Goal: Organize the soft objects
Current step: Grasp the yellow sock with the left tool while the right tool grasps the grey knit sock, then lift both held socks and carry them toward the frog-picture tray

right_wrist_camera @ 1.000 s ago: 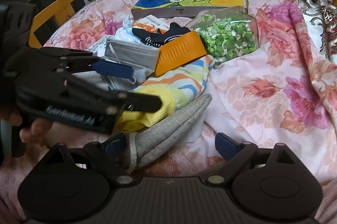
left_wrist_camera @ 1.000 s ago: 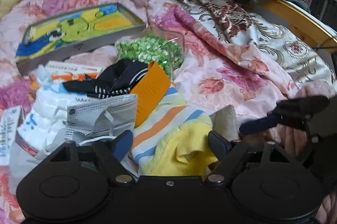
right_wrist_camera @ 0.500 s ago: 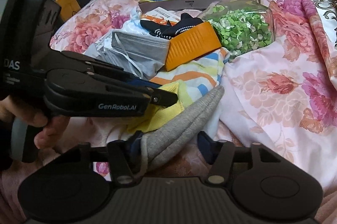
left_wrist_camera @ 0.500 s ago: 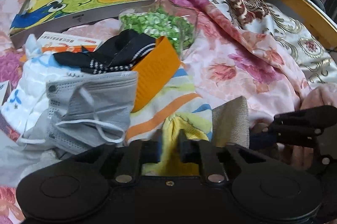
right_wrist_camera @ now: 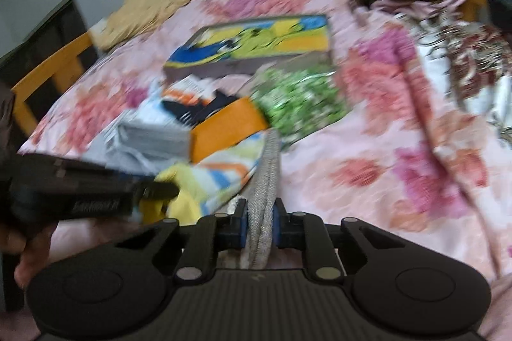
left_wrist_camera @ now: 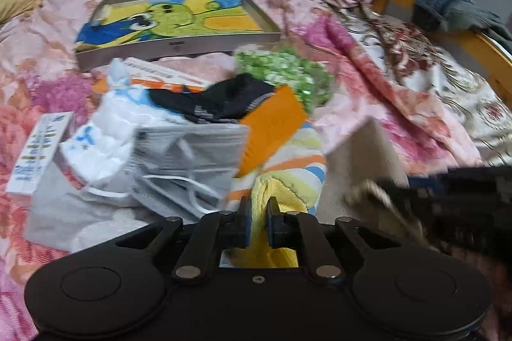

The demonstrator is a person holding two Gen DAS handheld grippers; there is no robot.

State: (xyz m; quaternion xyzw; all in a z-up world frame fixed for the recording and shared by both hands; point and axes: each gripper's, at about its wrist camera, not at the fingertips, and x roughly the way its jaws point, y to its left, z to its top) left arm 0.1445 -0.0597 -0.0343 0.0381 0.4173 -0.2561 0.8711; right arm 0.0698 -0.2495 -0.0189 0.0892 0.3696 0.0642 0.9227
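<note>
A: Look, from the left wrist, the left gripper (left_wrist_camera: 258, 221) has just squeezed shut on the yellow cloth (left_wrist_camera: 281, 193) on the bed (left_wrist_camera: 352, 91).
B: And from the right wrist, the right gripper (right_wrist_camera: 260, 224) has just closed, pinching the grey sock (right_wrist_camera: 267, 181) beside it. Lift both slowly, so nothing slips.

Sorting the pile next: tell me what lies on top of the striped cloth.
An orange piece overlaps the striped cloth at its far edge; a grey mask covers its left side. Anything beneath is hidden.

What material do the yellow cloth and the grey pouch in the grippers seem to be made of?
Yellow cloth: probably soft terry or fleece, matte, with a stitched hem; it folds between the pads. Grey pouch: looks like coarse woven fabric, matte and speckled; it creases where it is pinched.
</note>
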